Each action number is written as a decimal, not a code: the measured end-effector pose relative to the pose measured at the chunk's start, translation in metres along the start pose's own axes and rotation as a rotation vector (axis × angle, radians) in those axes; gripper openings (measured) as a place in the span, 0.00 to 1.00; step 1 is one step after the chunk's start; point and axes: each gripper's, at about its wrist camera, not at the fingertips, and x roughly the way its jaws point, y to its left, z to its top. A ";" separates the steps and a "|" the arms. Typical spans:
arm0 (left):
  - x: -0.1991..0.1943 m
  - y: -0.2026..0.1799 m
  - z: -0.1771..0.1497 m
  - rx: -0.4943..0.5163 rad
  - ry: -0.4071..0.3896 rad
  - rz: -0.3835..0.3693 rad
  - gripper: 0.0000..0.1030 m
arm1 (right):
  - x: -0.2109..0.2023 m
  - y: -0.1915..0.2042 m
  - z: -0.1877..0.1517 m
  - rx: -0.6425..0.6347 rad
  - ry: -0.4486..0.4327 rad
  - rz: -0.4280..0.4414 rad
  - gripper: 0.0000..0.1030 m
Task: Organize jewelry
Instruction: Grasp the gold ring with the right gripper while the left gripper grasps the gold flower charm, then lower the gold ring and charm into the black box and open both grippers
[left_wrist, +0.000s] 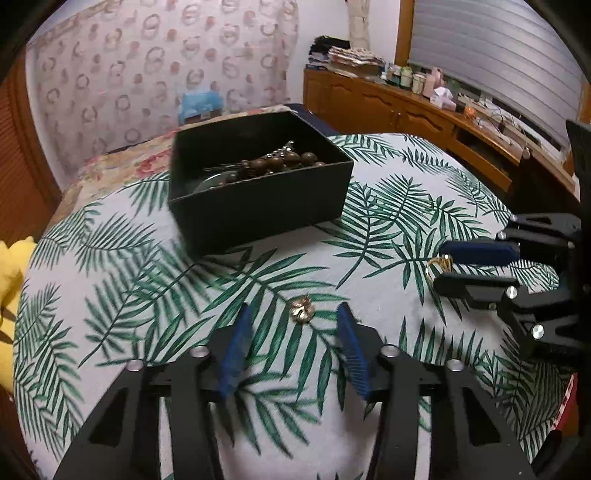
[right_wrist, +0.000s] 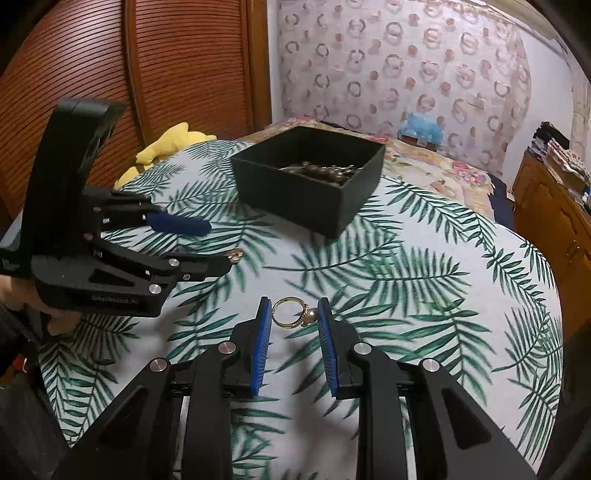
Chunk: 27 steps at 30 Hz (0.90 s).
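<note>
A black open box (left_wrist: 258, 184) holding brown beads and other jewelry stands on the leaf-print table; it also shows in the right wrist view (right_wrist: 310, 184). A small gold earring (left_wrist: 301, 312) lies on the cloth between the tips of my open left gripper (left_wrist: 295, 314); the jaws are wide apart and do not touch it. A gold ring with a pearl (right_wrist: 293, 313) lies between the tips of my right gripper (right_wrist: 293, 308), whose blue pads (right_wrist: 262, 317) stand at the ring's two sides, open. From the other view the ring (left_wrist: 437, 266) and the earring (right_wrist: 234, 254) also show.
The round table with a leaf-print cloth (left_wrist: 369, 229) drops off at its edges. A yellow plush toy (right_wrist: 166, 146) lies beyond the table's left side. A bed with floral cover (right_wrist: 443, 162) is behind the box, and a wooden sideboard (left_wrist: 406, 110) stands far right.
</note>
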 end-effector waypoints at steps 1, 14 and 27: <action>0.002 0.000 0.001 0.001 0.004 -0.002 0.36 | 0.000 -0.003 0.001 0.003 -0.001 0.000 0.27; 0.003 0.000 0.002 0.008 -0.003 -0.012 0.14 | 0.008 -0.022 0.012 0.008 -0.010 0.020 0.27; -0.027 0.021 0.045 -0.018 -0.110 -0.016 0.14 | 0.005 -0.034 0.065 -0.045 -0.075 0.005 0.27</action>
